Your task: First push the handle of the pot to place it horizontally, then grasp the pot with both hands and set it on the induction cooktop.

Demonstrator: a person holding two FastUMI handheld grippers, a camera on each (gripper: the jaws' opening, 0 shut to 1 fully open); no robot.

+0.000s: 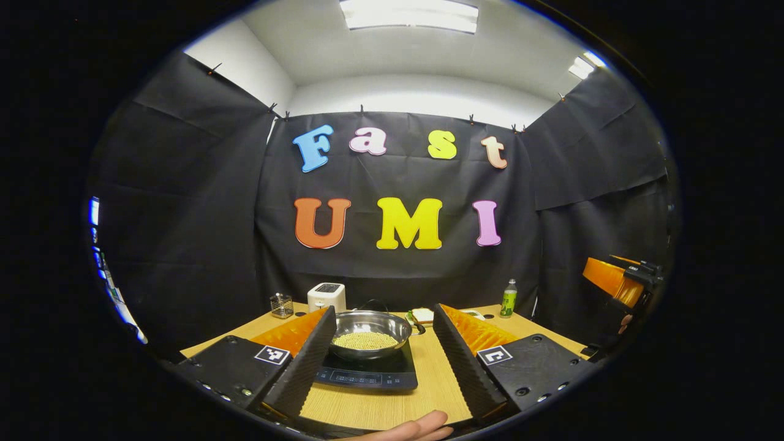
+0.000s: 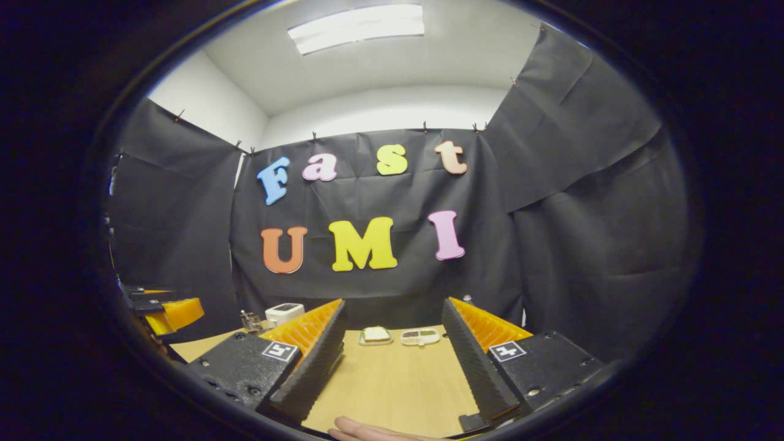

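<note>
A steel pot (image 1: 369,334) holding yellowish grains sits on the black induction cooktop (image 1: 367,375) in the middle of the wooden table (image 1: 435,386). A short handle (image 1: 419,329) sticks out at the pot's right side. My left gripper (image 1: 384,309) is open and held back from the pot, which shows between its two fingers without touching them. My right gripper (image 2: 393,303) is open over bare table, with nothing between its fingers. In the left gripper view the right gripper (image 1: 618,278) hangs at the far right edge. In the right gripper view the left gripper (image 2: 165,309) sits at the far left.
A white toaster (image 1: 326,296) and a small glass jar (image 1: 282,305) stand at the back left, a green bottle (image 1: 508,298) at the back right. Two small dishes (image 2: 375,334) (image 2: 420,336) lie near the back edge. A person's finger (image 1: 416,429) shows at the bottom.
</note>
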